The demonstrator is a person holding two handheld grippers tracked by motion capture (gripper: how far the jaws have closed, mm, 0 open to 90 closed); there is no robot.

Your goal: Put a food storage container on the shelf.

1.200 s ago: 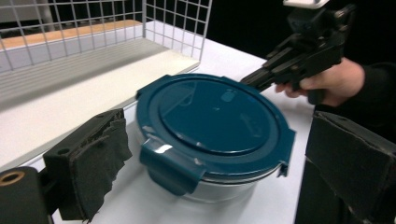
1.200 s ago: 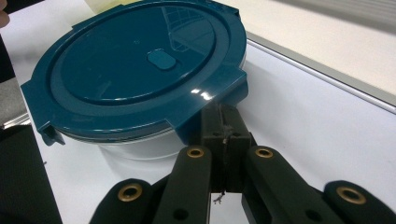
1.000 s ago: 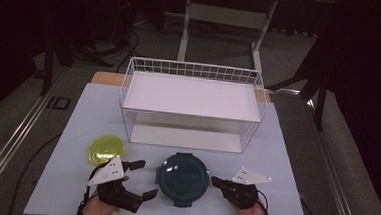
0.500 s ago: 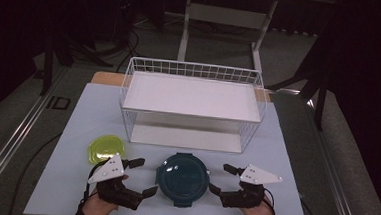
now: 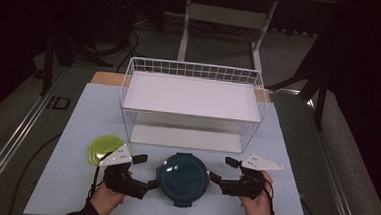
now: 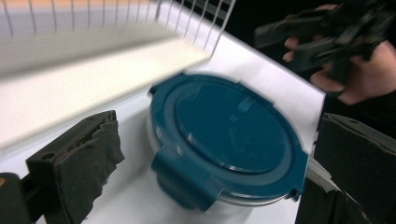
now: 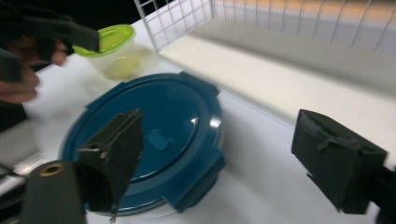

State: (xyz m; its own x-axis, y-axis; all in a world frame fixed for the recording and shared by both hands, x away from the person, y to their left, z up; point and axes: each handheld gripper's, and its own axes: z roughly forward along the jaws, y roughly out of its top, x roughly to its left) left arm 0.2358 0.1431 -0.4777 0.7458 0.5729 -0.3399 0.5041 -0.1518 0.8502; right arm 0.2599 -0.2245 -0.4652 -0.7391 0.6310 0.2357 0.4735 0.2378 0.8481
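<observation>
A round container with a dark teal clip lid (image 5: pixel 183 179) (image 6: pixel 229 126) (image 7: pixel 159 121) sits at the table's front middle. My left gripper (image 5: pixel 147 171) (image 6: pixel 210 184) stands open just left of it, and its jaws have widened a little; the container lies ahead between them, untouched by the pads. My right gripper (image 5: pixel 223 169) (image 7: pixel 229 168) is open at the container's right side. Its jaws have just been opening, with nothing between them. In the right gripper view the lid lies behind the left jaw.
A white wire basket (image 5: pixel 191 102) with a white shelf stands behind the container. A small tub with a yellow-green lid (image 5: pixel 105 149) (image 7: pixel 114 49) sits at the front left, by my left hand. The white table top (image 5: pixel 285 158) ends close to both hands.
The right gripper's jaws have opened, and that hand has lifted slightly and drawn a little to the right of the container. The left hand and the container have kept still.
</observation>
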